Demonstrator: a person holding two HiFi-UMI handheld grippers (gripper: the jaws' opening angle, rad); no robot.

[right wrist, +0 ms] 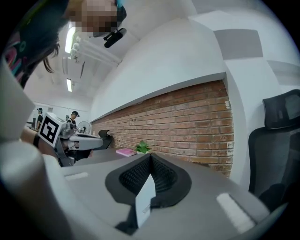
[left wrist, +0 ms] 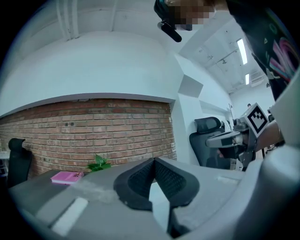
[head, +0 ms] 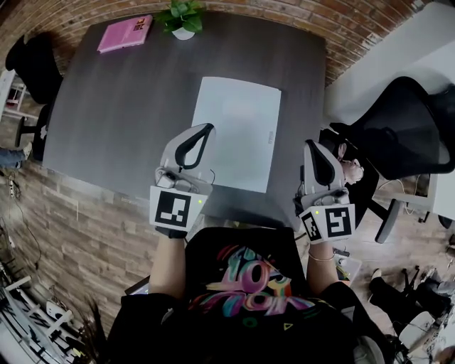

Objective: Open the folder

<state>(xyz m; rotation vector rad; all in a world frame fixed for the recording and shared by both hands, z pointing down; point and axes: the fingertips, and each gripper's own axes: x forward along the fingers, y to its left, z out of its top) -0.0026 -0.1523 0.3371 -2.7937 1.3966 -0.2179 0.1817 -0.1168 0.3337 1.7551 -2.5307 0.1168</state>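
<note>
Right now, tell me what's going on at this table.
A person holds a gripper in each hand above the near side of the table. The white folder lies closed and flat. The left gripper is by the folder's left edge, the right gripper off to its right; both are shut and grip nothing. A pink book and a plant sit at the far edge.

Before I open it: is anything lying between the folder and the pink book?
Nothing. The head view shows only bare table between the folder and the book. The plant stands off to one side, at the far edge.
</note>
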